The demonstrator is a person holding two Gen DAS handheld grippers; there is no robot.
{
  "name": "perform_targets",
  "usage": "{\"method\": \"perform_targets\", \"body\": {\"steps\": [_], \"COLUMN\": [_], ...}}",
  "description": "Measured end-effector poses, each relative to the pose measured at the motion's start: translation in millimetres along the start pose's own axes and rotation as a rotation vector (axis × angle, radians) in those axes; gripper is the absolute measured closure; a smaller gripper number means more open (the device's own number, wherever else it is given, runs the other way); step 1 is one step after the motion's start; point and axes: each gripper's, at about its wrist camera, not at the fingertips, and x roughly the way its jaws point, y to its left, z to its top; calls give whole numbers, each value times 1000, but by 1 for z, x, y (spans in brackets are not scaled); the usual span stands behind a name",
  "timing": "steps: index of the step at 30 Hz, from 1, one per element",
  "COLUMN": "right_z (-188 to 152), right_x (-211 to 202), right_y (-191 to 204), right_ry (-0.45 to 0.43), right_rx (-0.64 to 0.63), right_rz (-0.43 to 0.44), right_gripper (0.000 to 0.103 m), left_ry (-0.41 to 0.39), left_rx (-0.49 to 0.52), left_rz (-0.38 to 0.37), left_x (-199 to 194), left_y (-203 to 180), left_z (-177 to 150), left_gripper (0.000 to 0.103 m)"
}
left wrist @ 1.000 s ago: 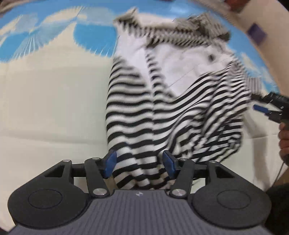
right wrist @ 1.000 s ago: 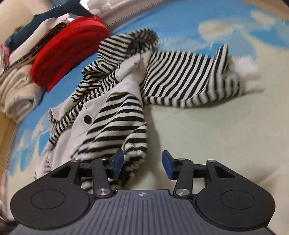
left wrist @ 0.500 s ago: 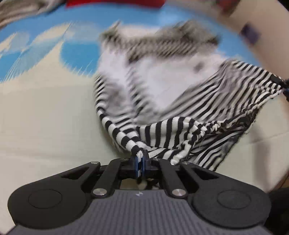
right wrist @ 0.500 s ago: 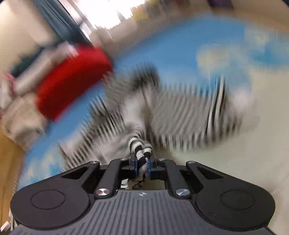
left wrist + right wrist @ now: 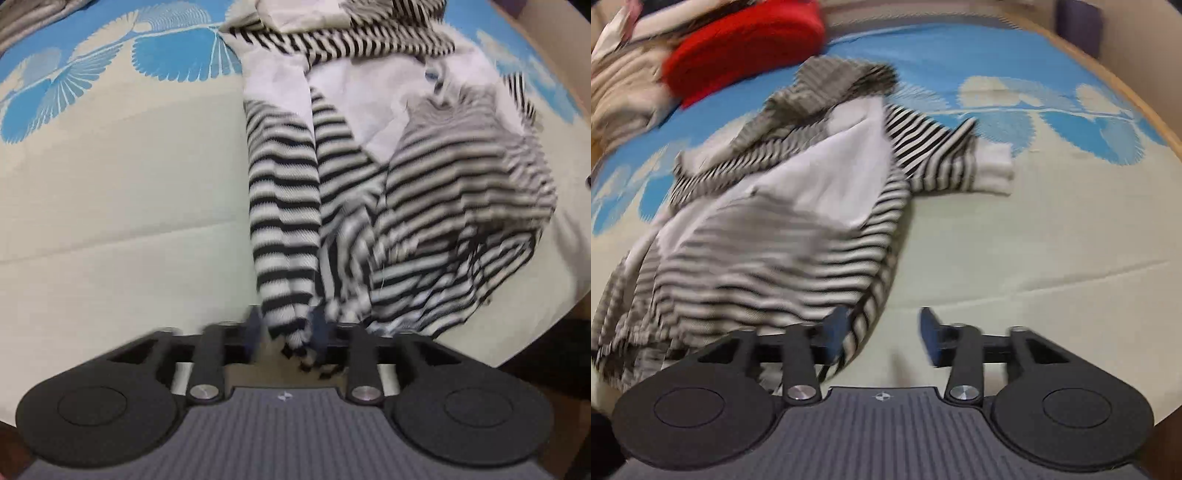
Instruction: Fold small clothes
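Both our tongs, left gripper (image 5: 284, 330) and right gripper (image 5: 882, 334), are opening, striped garment (image 5: 369, 192) edges between them unpinched, over the cream-and-blue bedspread (image 5: 1052, 229); red cushion (image 5: 746, 40) behind.

One striped garment (image 5: 424, 192) lies on one bed cover (image 5: 110, 184). Beyond it sit one red folded item (image 5: 738, 48) and one beige knit (image 5: 624, 92). Two claws appear: left claw (image 5: 286, 330), right claw (image 5: 882, 332).

Bed (image 5: 1034, 240) under cream sheet with blue leaf print. Striped garment (image 5: 798, 236) crumpled across middle, one sleeve stretched flat. Red cushion (image 5: 746, 44) and beige clothes pile (image 5: 624, 96) at far edge.
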Motion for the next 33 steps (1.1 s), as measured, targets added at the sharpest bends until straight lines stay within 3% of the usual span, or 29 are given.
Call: {"method": "perform_targets", "body": {"steps": [3,6,11,16,21,23,25,28,33], "right_z": [-4,-3,1,5,9,15,19,17,10], "right_x": [24,53,74,67,74,64,53,54,69], "right_y": [-19,-18,16,64,61,45,37,31,29], "right_ry": [20,111,167,46,63,19,-28,6,89], "right_rx": [120,209,112,-110,-9,91,109,85,84], "right_rz": [51,64,45,83,119,241,346,263,247], "right_gripper": [52,53,54,76,92,92,92,92,91], "left_ry": [-39,-18,2,-9,-45,-65,-126,-211,-286], "left_rx": [-79,-141,-124,-89,-93,-69,-23,34,201], "left_rz": [-31,-37,-28,-11,-48,-75,-104,-168,-227], "left_x": [5,13,16,17,13,10,3,-4,-4], "left_y": [5,11,5,-3,-8,-15,-25,-44,-101], "left_z": [9,25,29,30,33,35,37,36,37], "left_gripper": [48,48,48,48,48,48,48,46,37]}}
